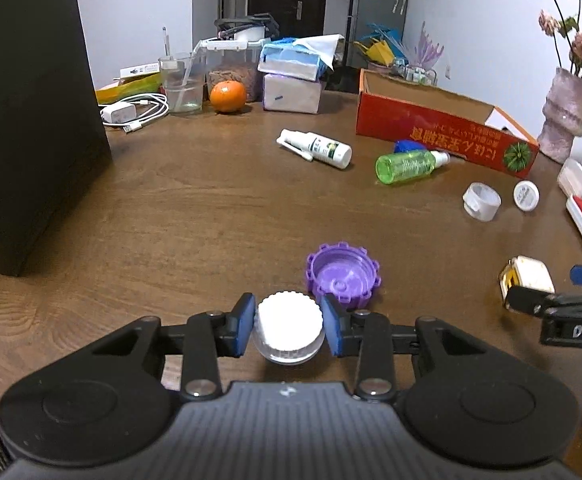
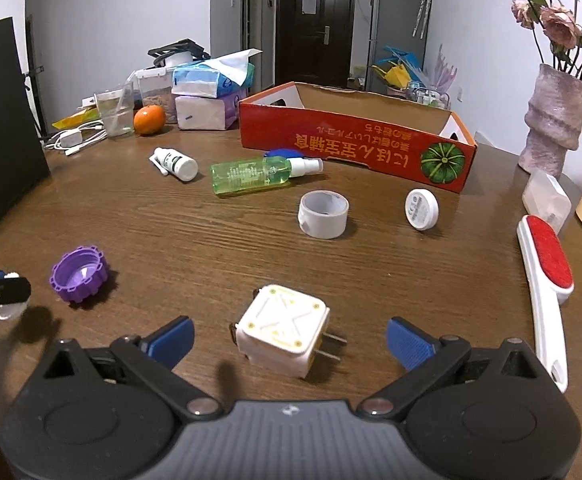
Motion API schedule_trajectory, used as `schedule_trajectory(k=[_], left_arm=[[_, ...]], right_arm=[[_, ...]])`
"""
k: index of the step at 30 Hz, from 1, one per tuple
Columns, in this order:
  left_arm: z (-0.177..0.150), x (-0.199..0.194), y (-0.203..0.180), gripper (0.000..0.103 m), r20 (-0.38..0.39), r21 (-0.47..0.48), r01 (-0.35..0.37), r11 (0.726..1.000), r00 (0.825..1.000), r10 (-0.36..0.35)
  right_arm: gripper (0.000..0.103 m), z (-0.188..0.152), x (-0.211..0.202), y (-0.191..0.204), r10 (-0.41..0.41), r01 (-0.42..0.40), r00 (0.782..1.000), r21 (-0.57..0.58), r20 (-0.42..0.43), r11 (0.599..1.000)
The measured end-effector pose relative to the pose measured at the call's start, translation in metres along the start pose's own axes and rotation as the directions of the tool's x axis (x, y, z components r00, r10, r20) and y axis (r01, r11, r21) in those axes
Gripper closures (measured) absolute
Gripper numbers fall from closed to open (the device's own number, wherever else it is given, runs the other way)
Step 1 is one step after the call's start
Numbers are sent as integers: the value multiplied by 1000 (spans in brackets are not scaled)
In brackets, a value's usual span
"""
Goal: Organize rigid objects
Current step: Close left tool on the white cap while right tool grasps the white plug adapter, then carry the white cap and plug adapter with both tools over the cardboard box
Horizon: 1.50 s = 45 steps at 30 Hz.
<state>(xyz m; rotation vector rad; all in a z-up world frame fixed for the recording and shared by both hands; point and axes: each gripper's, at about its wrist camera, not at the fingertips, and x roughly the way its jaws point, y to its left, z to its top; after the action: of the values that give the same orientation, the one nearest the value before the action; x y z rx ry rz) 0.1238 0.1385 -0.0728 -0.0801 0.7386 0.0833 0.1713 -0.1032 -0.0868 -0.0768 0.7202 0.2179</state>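
Small jar: clear body, white ribbed lid, the small jar [image 1: 289,330] sits pinched between the blue pads of the left gripper [image 1: 289,326], low in the left wrist view, above the brown wooden table [image 1: 195,208]
Left jaws: nearly together, pressing on the lid from both sides
Purple cap: the purple cap [image 1: 343,278] lies open side up on the table, just beyond the jar and a touch to its right
Right gripper: the right gripper [image 2: 289,340] hangs low over the table, blue pads spread wide
Plug adapter: the white plug adapter [image 2: 283,330] lies on the table between those spread pads, metal prongs pointing right, neither pad touching it
Lint brush: the white-handled lint brush [image 2: 545,276] with its red face lies along the right edge of the table
Mid-table: a tape roll [image 2: 323,214] stands near a small white round case [image 2: 422,209] tipped on its edge
Bottles: a green spray bottle [image 2: 251,176] lies on its side, a white spray bottle [image 2: 175,164] lies to its left, well apart from the grippers
Box: the open red cardboard box [image 2: 351,148] sits beyond the bottles, a blue lid [image 2: 285,154] tucked against its front wall
Far end: an orange [image 2: 149,120], a clear cup [image 2: 115,114] and stacked tissue packs [image 2: 211,96]
Right corner: a pinkish vase [image 2: 553,120] with dried flowers
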Motion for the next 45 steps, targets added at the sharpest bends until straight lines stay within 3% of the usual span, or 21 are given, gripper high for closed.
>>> schedule_trajectory(k=[6,10,23,24,27,28,45], left_arm=[[13,-2,-2,66,27,-19,-10,1000,1000,11],[17,1,-7,66,30,-15,-10,1000,999,11],[34,7,-32,66,38,-13,2,1000,999,-1],[36,7,-34,66,39,-12,3,1000,999,-3],[40,7,-42,66,44,-7,8,1000,999,-8],[41,7,-45,66,46,-5,10,1000,999,-10],[55,19,-64,66,50,-12,35,999,998,-35]], right_arm=[[13,3,12,0,2,-2,1000,-7,7,1000],[35,1,20,-3,18,-18,1000,-5,-22,1000],[37,2,12,-22,32,-33,999,16,30,999],[45,2,10,-24,33,-34,999,20,35,999],[50,6,7,-32,35,-36,998,28,51,999],[59,7,6,-35,31,-33,998,26,58,999],[59,17,-2,-50,39,-42,995,22,97,999]])
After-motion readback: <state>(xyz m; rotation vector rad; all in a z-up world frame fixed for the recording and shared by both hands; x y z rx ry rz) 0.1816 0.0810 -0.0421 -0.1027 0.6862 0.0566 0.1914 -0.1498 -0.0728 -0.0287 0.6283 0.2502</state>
